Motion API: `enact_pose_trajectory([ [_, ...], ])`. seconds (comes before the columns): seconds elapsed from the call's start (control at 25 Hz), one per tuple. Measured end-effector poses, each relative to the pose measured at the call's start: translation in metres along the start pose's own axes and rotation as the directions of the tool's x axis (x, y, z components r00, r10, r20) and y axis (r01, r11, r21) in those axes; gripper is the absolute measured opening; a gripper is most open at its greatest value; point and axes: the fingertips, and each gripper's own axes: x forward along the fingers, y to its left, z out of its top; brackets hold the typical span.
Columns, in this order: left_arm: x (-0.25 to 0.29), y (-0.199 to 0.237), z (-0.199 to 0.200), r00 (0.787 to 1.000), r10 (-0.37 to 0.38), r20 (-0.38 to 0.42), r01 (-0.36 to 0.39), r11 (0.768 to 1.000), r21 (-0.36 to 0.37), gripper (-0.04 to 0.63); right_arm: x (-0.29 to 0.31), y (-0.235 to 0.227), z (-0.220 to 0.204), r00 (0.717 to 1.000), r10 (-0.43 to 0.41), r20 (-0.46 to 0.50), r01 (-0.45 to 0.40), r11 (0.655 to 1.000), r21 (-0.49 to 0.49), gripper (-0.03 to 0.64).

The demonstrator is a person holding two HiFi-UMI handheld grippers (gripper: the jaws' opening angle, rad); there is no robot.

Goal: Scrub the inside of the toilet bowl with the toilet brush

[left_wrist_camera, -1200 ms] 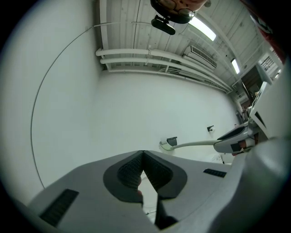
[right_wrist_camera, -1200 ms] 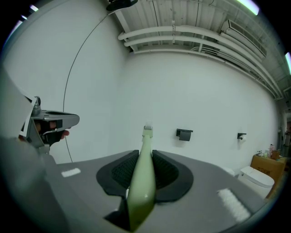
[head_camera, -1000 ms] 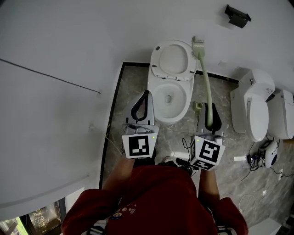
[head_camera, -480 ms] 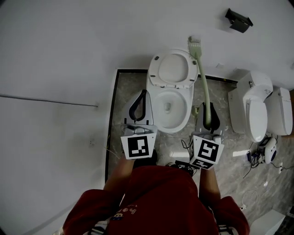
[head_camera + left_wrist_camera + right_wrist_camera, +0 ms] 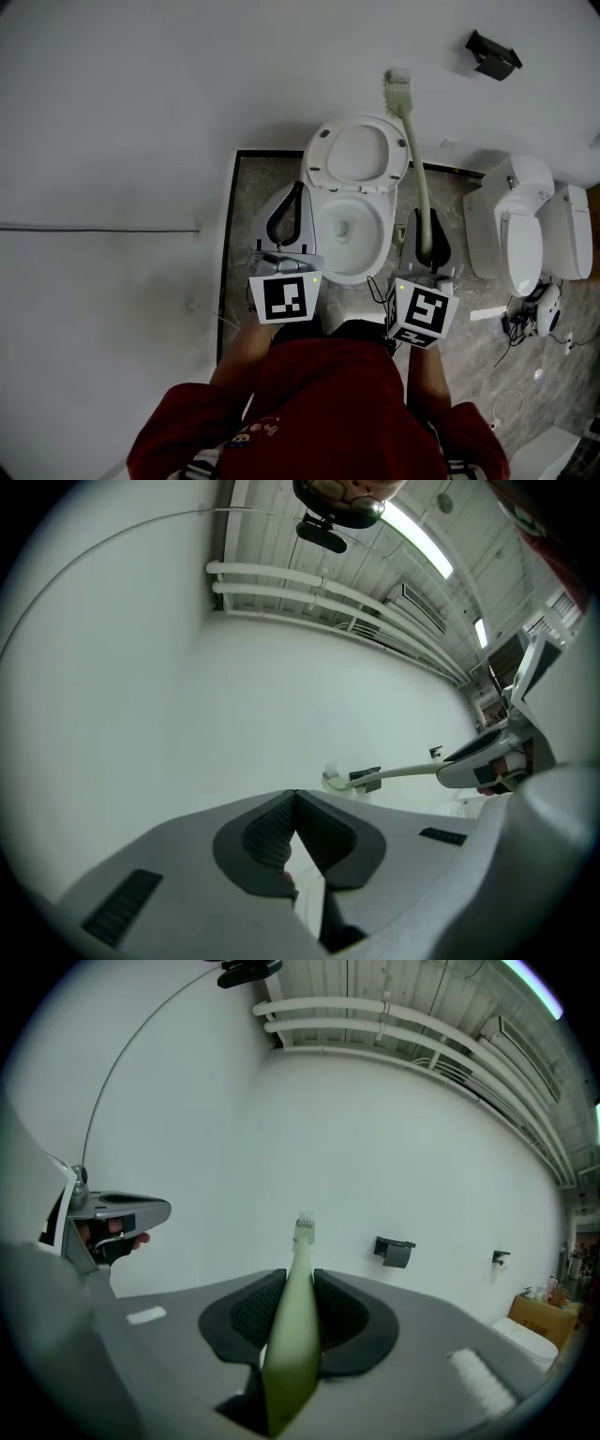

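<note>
Two grippers out in front of the person in the red top (image 5: 319, 403), each with its marker cube (image 5: 284, 298) nearest the body.

The left gripper (image 5: 297, 197) (image 5: 295, 803) has its jaws closed tip to tip, nothing between the pads. It just hangs over the left edge of the toilet bowl (image 5: 384, 255).

The right gripper (image 5: 427, 225) (image 5: 298, 1283) is clamped on the pale green handle of the toilet brush (image 5: 419, 169) (image 5: 292, 1335), with the jaws tight on both sides of it. The handle runs straight out past the jaw tips and curves a little toward the left gripper. The brush head (image 5: 399, 89) (image 5: 304, 1230) is well beyond the tips, up in front of the white wall (image 5: 187, 84) — out of the bowl. Cannot tell if the bristles touch the wall.

The bowl sits between the two grippers, slightly ahead of them and just left of the right gripper, on grey marbled floor (image 5: 246, 211). Its lid (image 5: 358, 155) stands raised beyond the bowl, left of the brush handle.

Further out to the right of the right gripper is a second toilet (image 5: 520, 234) — well apart. A black holder (image 5: 492, 52) (image 5: 394, 1252) is on the wall beyond and to the right of the brush head.
</note>
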Motion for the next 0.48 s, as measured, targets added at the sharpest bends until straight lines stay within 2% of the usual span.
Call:
enact_pose_trajectory([
  [0.48, 0.025, -0.027, 0.003, 0.999, 0.042, -0.015, -0.042, 0.999, -0.021, 0.006, 0.019, -0.027, -0.007, 0.998, 0.063, 0.012, -0.063, 0.998, -0.017, 0.103],
])
